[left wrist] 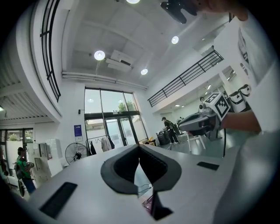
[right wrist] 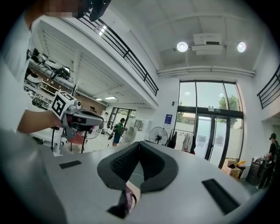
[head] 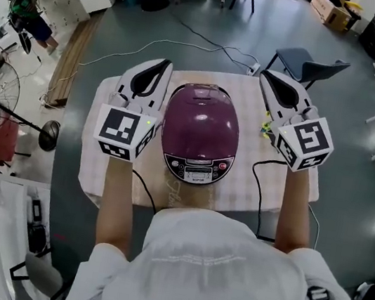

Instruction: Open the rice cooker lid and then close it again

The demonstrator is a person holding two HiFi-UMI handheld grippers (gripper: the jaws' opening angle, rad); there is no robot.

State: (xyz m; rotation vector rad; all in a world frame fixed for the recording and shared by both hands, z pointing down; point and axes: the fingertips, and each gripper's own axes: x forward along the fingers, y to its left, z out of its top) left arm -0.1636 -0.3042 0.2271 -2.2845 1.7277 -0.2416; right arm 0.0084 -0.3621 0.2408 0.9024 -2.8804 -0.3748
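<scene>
Your own white shirt (head: 210,271) is filling the bottom of the head view, and just beyond it the purple rice cooker (head: 200,130) is sitting in the middle of the cloth-covered bench (head: 280,190). Its lid (head: 203,113) is lying flat on the body. That fits a cooker waiting to be opened as well as one shut again, so I am not judging which.

Its long axis is running straight away from you. The control panel (head: 197,167) is facing you at the near end, and the far end, where I am guessing the hinge sits, is pointing into the room.

You are holding the left gripper (head: 163,65) and the right gripper (head: 267,76) level on either side of it, apart from the shell, each with its jaws pressed together on nothing.

Whichever stage this is, you are doing well by flanking it evenly. Any contact with the lid is best made along that front-to-back line, square to the hinge and clear of the black cord (head: 258,186) trailing over the bench on the right.
</scene>
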